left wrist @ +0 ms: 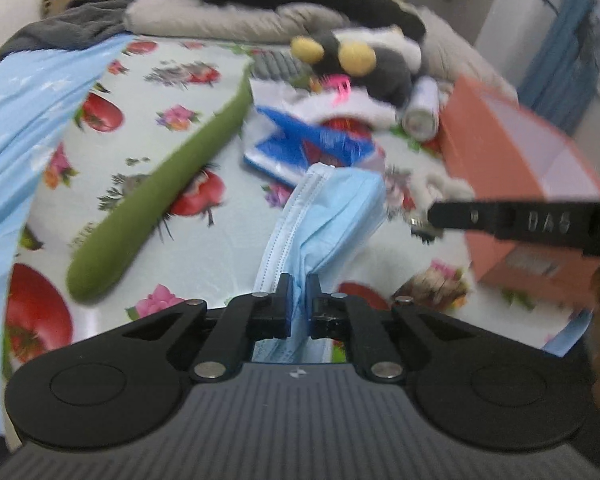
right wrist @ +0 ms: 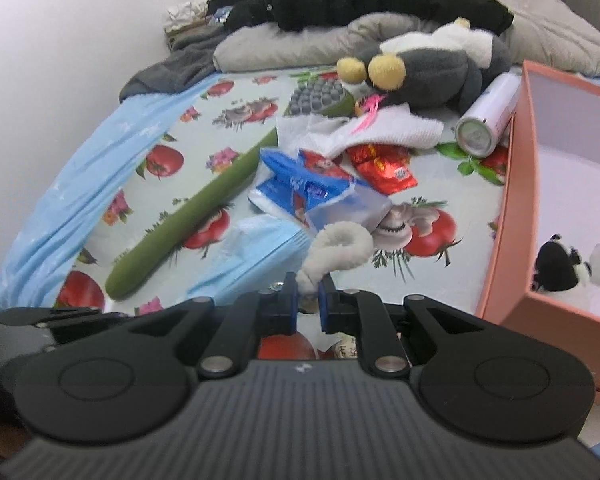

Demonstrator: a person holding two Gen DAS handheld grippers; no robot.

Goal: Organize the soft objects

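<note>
My left gripper [left wrist: 299, 280] is shut on a light blue face mask [left wrist: 332, 208], which hangs crumpled from the pads over the fruit-print sheet [left wrist: 112, 80]. My right gripper [right wrist: 308, 284] is shut on a white fluffy loop [right wrist: 344, 246] that curls up beyond the fingertips. One of its black fingers [left wrist: 500, 220] reaches in from the right in the left wrist view. The mask [right wrist: 256, 248] lies just left of the loop. To the right stands an open pink box [right wrist: 520, 200] with a small panda plush [right wrist: 556, 264] inside.
A long green plush [right wrist: 192, 216] lies diagonally on the left. A blue tissue pack [right wrist: 300, 188], red packet [right wrist: 384, 164], white cloth [right wrist: 388, 128], spray can [right wrist: 488, 116] and grey plush toy [right wrist: 420, 72] crowd the middle. Pillows and dark clothes pile up behind.
</note>
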